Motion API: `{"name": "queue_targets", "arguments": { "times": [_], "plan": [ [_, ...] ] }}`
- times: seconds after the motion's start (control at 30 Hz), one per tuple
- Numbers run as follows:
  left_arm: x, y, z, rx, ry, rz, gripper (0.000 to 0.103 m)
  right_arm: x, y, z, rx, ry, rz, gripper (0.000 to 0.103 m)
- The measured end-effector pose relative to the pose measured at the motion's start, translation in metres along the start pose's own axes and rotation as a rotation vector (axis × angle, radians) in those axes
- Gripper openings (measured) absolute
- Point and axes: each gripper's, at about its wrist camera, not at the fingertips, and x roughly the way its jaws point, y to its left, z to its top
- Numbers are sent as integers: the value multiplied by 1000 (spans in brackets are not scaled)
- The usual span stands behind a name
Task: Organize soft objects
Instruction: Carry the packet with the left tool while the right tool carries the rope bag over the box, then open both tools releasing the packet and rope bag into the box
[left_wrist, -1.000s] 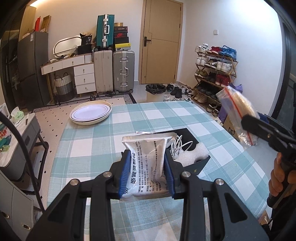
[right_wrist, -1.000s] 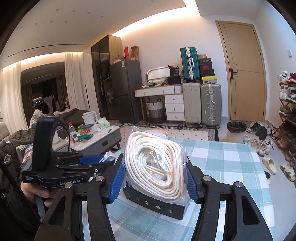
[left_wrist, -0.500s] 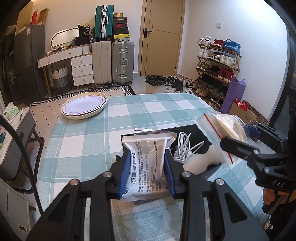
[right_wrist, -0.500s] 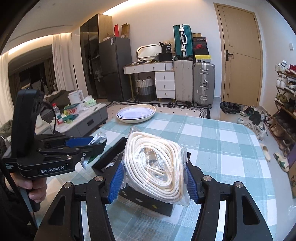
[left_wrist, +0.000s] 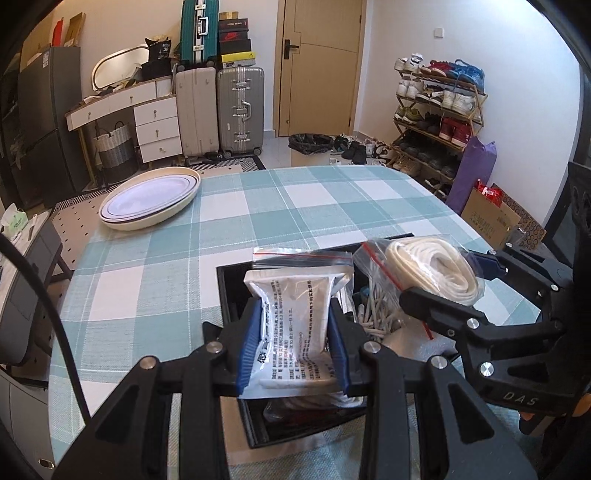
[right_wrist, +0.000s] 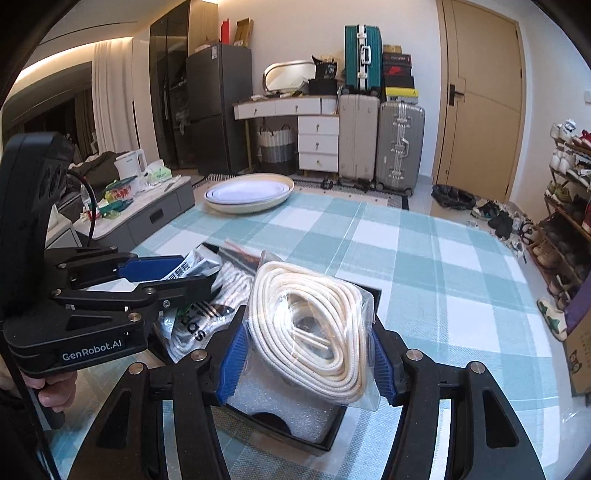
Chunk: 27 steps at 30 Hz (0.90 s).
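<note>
Left tool (left_wrist: 293, 347): blue pads clamped on a white printed packet (left_wrist: 295, 325), held above the black box (left_wrist: 229, 291); only this view shows loose white cords (left_wrist: 376, 314) inside it. Right tool (right_wrist: 304, 363): closed on a clear zip bag of coiled cream rope (right_wrist: 314, 325) over the same box, where only its own view shows bubble wrap (right_wrist: 280, 410) and a striped printed bag (right_wrist: 199, 325). Bench (left_wrist: 295, 206): teal-checked cloth, stacked oval plates (left_wrist: 147, 201) at the far edge; suitcases (left_wrist: 221, 110) and shoe rack (left_wrist: 436, 110) beyond.
</note>
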Motion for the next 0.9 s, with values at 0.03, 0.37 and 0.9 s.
{"name": "queue_targets", "arguments": {
  "times": [0.03, 0.37, 0.9],
  "plan": [
    [2, -1, 0, 6, 3, -3, 34, 2, 0, 1, 0, 3, 4, 59],
    [16, -7, -3, 37, 15, -17, 35, 16, 0, 2, -26, 30, 20, 60],
    [-24, -3, -10, -16, -55, 21, 97, -31, -2, -13, -29, -98, 27, 102]
  ]
}}
